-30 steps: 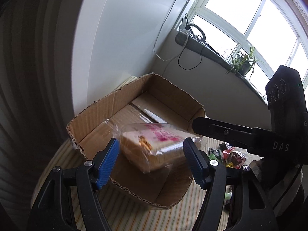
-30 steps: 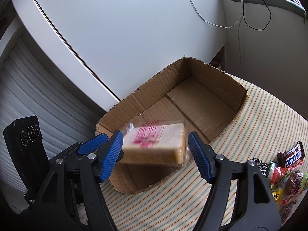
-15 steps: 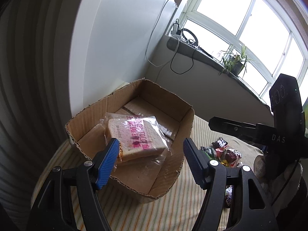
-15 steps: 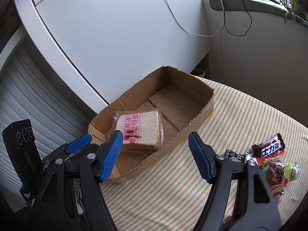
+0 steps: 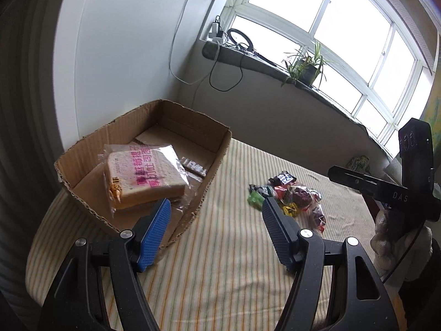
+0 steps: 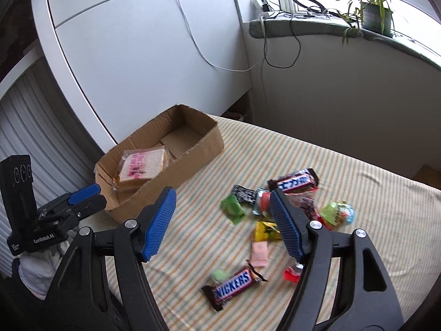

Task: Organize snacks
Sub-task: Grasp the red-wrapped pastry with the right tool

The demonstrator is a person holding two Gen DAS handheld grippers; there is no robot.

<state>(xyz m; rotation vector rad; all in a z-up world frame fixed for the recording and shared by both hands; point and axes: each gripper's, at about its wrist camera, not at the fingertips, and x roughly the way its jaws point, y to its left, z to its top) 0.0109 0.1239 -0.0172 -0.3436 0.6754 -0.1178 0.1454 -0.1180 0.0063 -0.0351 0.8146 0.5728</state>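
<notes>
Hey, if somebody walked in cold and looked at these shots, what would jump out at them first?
Probably the bagged bread slice with pink lettering, lying inside the open cardboard box at the striped tablecloth's far left. Next, the bright heap of wrapped snacks to the right, with a Snickers bar nearest. Both the left gripper and right gripper hang above, jaws open and empty.

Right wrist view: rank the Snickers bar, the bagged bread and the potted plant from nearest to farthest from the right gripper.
From the right gripper, which is open:
1. Snickers bar, on the striped cloth just below the fingertips.
2. Bagged bread, inside the cardboard box to the upper left.
3. Potted plant, on the windowsill at the far upper right.
</notes>
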